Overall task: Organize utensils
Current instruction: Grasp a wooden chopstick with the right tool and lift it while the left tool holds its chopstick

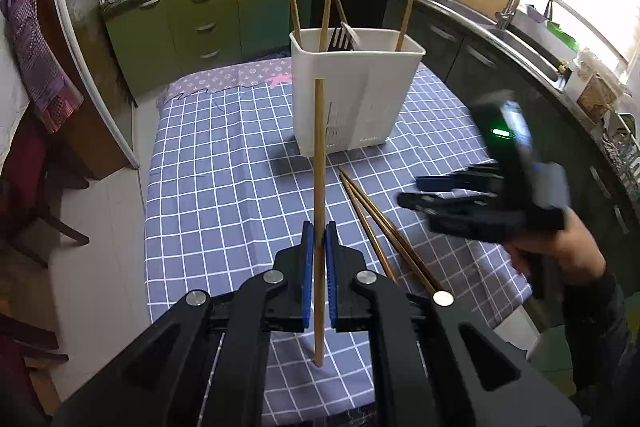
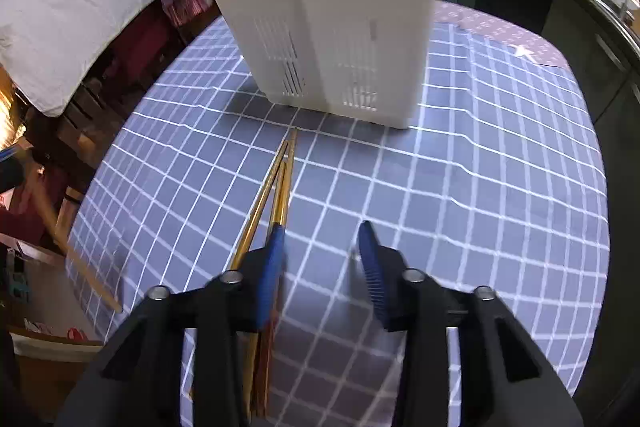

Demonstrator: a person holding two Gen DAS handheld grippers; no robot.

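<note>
My left gripper [image 1: 319, 231] is shut on a wooden chopstick [image 1: 319, 155] and holds it upright above the checked tablecloth. The white utensil holder [image 1: 356, 95] stands beyond it with several chopsticks and a dark fork [image 1: 340, 41] inside. Three loose chopsticks [image 1: 372, 219] lie on the cloth to the right. My right gripper [image 2: 322, 231] is open, low over the cloth, its left finger [image 2: 272, 267] over the loose chopsticks [image 2: 276, 179]. The holder [image 2: 332, 15] stands just ahead of it. The right gripper also shows in the left wrist view [image 1: 408, 191].
The table wears a blue-grey checked cloth [image 1: 224, 163]. Green kitchen cabinets [image 1: 200, 19] and a counter with a sink [image 1: 520, 39] run behind and to the right. A chair [image 1: 36, 187] stands at the table's left. The held chopstick shows at left in the right wrist view [image 2: 76, 259].
</note>
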